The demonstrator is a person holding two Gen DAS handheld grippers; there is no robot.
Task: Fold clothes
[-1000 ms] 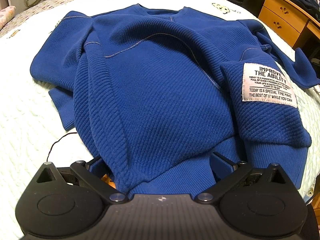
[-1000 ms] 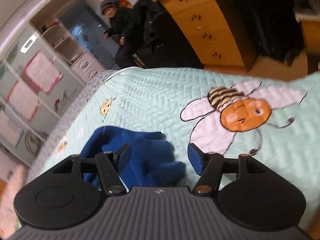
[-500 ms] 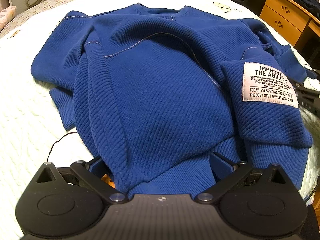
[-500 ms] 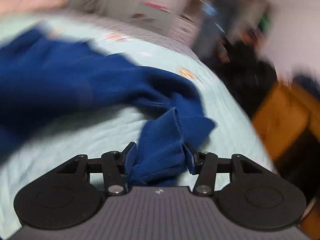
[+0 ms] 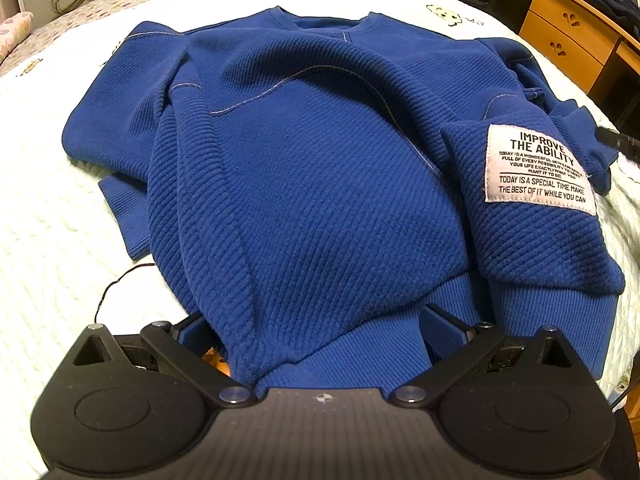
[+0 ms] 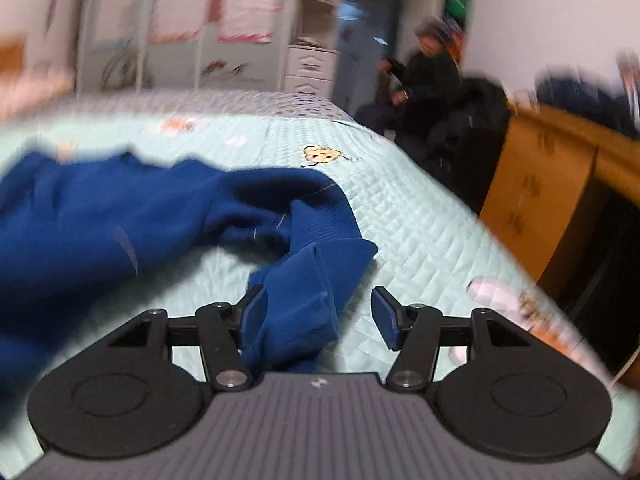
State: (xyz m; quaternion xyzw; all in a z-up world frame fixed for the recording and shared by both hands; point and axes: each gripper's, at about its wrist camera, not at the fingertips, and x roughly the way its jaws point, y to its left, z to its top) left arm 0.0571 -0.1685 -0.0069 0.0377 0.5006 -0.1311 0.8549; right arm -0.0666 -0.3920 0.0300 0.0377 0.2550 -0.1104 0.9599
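1 blue sweater lies spread out on the bed, neck far away, bottom edge close. It has 1 white patch with black words on the folded sleeve. The left tool sits at the bottom edge with its 2 fingers spread wide, and the edge lies between them. The right tool is spread too, with 1 sleeve cuff lying loose between its 2 fingers, touching the left one. 1 wooden dresser stands beside the bed.
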